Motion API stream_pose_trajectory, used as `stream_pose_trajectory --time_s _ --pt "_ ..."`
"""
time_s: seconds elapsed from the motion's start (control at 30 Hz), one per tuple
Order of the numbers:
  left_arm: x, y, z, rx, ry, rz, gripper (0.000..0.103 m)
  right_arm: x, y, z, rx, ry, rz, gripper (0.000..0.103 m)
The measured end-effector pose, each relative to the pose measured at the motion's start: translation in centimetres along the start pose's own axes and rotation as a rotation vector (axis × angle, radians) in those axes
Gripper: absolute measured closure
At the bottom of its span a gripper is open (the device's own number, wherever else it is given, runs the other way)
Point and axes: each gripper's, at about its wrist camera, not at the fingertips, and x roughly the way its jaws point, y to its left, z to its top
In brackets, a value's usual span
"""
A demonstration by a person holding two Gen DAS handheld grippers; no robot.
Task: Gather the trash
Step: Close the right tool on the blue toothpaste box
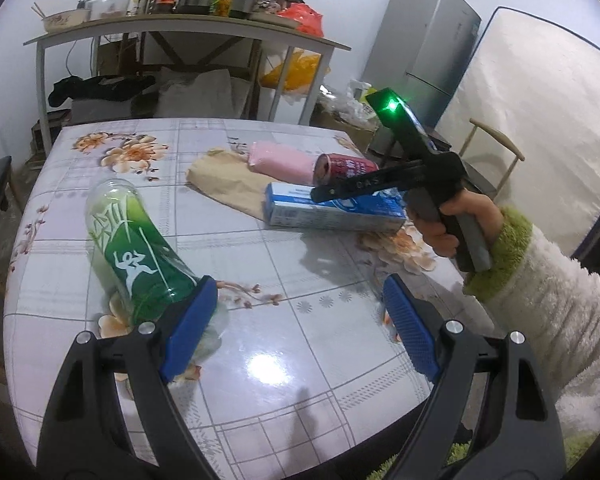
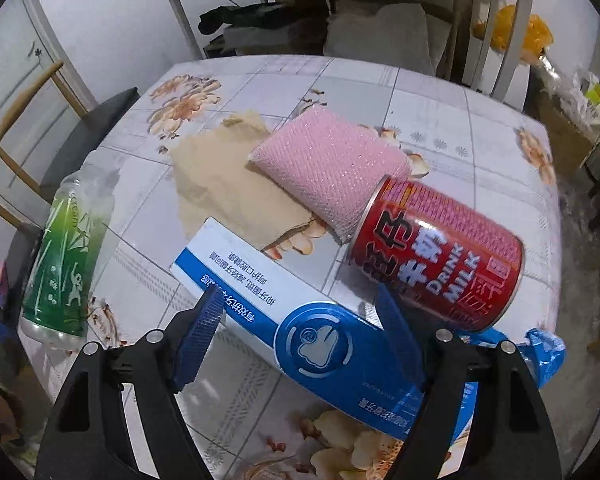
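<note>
A green plastic bottle (image 1: pixel 140 248) lies on the flowered table (image 1: pixel 284 360), its near end right beside the left pad of my left gripper (image 1: pixel 300 320), which is open with only bare table between its pads. My right gripper (image 2: pixel 300 320) is open over a blue-and-white carton (image 2: pixel 260 280) that lies across the gap between its pads; neither pad presses on it. Just beyond it a red drink can (image 2: pixel 440 256) lies on its side against a pink mesh sponge (image 2: pixel 328 168) resting on brown paper (image 2: pixel 220 184). The bottle (image 2: pixel 68 248) shows at far left.
A crumpled blue wrapper (image 2: pixel 540 352) lies by the table's right edge. A hand in a fuzzy sleeve (image 1: pixel 452 220) holds the right tool. Chairs (image 2: pixel 28 120) stand at the table's sides. Behind are a cluttered shelf table (image 1: pixel 180 28), a fridge (image 1: pixel 428 40) and a mattress (image 1: pixel 540 120).
</note>
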Motion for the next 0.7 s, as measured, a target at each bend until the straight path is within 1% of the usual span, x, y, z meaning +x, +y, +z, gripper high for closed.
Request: stream_pose_trajectory --time_s 0.1,0.23,0.33,0.43,0.47,0.53,0.67,0.7 --pt "0.2 -0.2 -0.1 -0.004 0.009 -0.015 0.022 0.3 0.1 -0.4 0.015 0.024 0.017 0.024" --pt "0.6 -0.5 -0.3 -0.001 0.022 -0.034 0.022 0.3 0.4 -1.4 0.065 0.070 0.047 0.024" --pt "0.9 -0.9 -0.6 0.010 0.030 -0.048 0.022 0.0 0.6 -2.5 0.115 0.107 0.087 0.024" --pt "1.2 -1.0 -0.9 0.009 0.047 -0.060 0.022 -0.6 1.3 -3.9 0.128 0.120 0.134 0.024" --pt "1.3 -1.0 -1.0 0.008 0.051 -0.062 0.022 -0.8 1.5 -4.4 0.122 0.121 0.133 0.024" --pt "1.6 -0.9 -1.3 0.007 0.062 -0.064 0.022 -1.4 2.0 -5.2 0.097 0.115 0.101 0.024" --pt "1.6 -0.7 -1.6 0.004 0.071 -0.067 0.022 -2.7 2.9 -6.4 0.016 0.075 0.018 0.024" --pt "1.6 -0.7 -1.7 0.004 0.070 -0.066 0.022 -3.1 3.0 -6.7 0.002 0.063 0.017 0.024"
